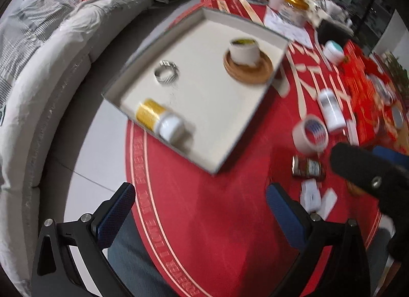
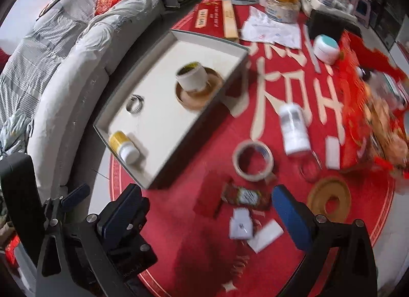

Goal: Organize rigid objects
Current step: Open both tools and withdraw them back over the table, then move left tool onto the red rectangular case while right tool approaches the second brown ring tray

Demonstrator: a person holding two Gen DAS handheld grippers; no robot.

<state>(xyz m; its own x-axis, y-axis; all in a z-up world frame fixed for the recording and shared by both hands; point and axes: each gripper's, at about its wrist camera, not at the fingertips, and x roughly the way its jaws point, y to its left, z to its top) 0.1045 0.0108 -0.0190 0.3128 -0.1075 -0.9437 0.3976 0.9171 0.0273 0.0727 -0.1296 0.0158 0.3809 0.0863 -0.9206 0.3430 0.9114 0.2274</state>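
Both my left hand-held gripper [image 1: 202, 210] and right hand-held gripper [image 2: 207, 210] hang spread, holding nothing. A yellow white-capped bottle [image 1: 159, 120] lies in the shallow white cardboard tray [image 1: 209, 108] at the surface's left edge.

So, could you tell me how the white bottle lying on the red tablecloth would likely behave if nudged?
The white bottle lies on its side, so it would probably roll. Its smooth surface may slip between open fingers. It looks like plastic, so it is likely light and not fragile.

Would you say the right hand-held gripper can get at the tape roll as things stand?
Probably yes: the right hand-held gripper is open and empty, and the tape roll lies flat just ahead on the tablecloth with nothing over it.
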